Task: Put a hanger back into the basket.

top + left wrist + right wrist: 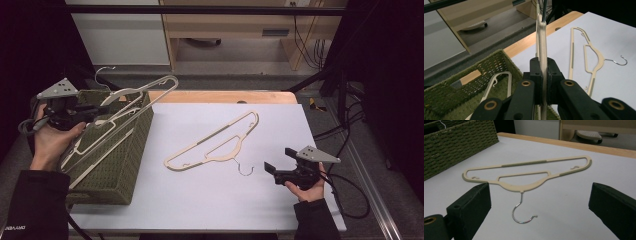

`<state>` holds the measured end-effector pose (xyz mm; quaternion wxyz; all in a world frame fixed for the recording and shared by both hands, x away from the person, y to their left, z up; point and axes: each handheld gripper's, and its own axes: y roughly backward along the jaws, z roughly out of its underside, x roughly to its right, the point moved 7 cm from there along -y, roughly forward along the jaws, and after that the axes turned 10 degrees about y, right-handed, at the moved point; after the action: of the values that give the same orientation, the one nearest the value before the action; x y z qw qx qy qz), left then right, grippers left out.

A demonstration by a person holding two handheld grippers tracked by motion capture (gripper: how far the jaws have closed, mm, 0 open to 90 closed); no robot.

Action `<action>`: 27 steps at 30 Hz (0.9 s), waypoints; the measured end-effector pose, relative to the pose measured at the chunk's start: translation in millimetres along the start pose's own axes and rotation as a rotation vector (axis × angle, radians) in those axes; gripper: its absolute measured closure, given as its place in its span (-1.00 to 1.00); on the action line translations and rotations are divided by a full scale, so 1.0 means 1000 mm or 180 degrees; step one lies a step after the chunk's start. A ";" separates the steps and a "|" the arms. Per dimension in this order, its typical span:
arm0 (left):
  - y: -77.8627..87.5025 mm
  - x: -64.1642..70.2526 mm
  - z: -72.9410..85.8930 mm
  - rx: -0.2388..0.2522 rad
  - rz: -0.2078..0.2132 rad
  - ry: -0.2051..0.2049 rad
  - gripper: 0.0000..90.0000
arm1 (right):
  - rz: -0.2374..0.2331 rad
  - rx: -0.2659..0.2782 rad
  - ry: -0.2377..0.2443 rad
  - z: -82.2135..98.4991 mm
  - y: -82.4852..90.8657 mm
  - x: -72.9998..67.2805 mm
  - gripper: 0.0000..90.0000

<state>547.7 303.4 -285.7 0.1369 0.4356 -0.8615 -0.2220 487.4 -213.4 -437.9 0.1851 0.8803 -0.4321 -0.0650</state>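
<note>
Left hand-held gripper (543, 82) clamps hanger (542, 45).

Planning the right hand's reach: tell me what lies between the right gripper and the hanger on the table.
Nothing: in the right gripper view, bare white table top runs from the open right gripper to the hanger, whose metal hook points toward it.

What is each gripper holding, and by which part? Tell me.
The left gripper clamps a beige hanger by its flat plastic frame, above the green basket. The right gripper holds nothing; its jaws are open.
</note>
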 end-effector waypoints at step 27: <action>0.019 -0.068 0.041 0.0022 -0.0214 0.0324 0.90 | -0.0010 -0.0027 0.0021 0.001 -0.002 0.000 -0.91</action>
<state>556.7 379.1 -314.1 0.1716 0.4755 -0.8391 -0.2010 488.0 -212.6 -439.7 0.1901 0.8803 -0.4299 -0.0642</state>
